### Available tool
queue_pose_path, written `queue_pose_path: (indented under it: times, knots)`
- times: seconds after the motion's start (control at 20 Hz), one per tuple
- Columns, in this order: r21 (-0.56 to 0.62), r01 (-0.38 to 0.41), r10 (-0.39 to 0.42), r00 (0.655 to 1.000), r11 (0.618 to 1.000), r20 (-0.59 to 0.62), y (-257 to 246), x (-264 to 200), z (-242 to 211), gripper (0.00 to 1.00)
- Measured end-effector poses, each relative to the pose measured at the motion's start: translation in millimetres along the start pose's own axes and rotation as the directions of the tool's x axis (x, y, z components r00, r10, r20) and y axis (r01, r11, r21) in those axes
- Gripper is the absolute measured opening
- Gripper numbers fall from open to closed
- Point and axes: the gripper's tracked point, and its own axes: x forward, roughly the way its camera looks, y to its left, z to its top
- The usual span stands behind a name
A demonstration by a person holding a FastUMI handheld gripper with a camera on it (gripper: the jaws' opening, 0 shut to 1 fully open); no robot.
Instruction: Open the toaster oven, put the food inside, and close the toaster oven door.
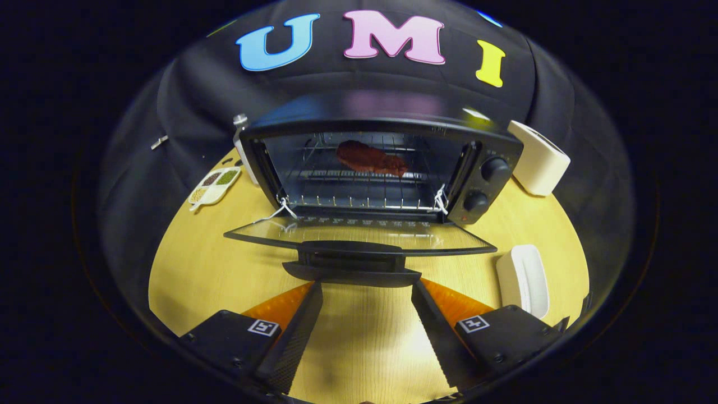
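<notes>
A black toaster oven (482, 168) stands on the wooden table just ahead of me. Its glass door (359, 234) lies folded down flat toward me. The door's handle (352, 266) sits right at my fingertips. A reddish-brown piece of food (371, 157) rests on the wire rack (359, 193) inside the oven. My gripper (367, 287) is open, fingers spread wide just under and behind the handle, holding nothing.
A white dish with compartments of grains (214, 186) lies left of the oven. A white toaster-like box (538, 158) stands to its right. A white oblong dish (524, 279) lies by my right finger. Bare wooden table (190, 269) stretches around the door.
</notes>
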Motion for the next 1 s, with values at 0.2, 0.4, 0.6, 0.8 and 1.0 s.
queue_pose_path:
  times: [0.2, 0.4, 0.6, 0.8, 1.0]
  knots:
    - [0.025, 0.0, -0.002, 0.998, 1.0, 0.062, -1, 7, 44, 0.99]
    - [0.069, 0.0, -0.008, 0.992, 0.998, 0.123, -7, 4, 77, 0.99]
    - [0.043, 0.003, -0.01, 0.988, 0.999, 0.153, -15, -5, 87, 0.99]
    - [0.018, 0.014, -0.017, 0.979, 1.0, 0.204, -25, -23, 102, 0.99]
    - [0.017, 0.025, -0.029, 0.955, 1.0, 0.294, -37, -54, 134, 0.99]
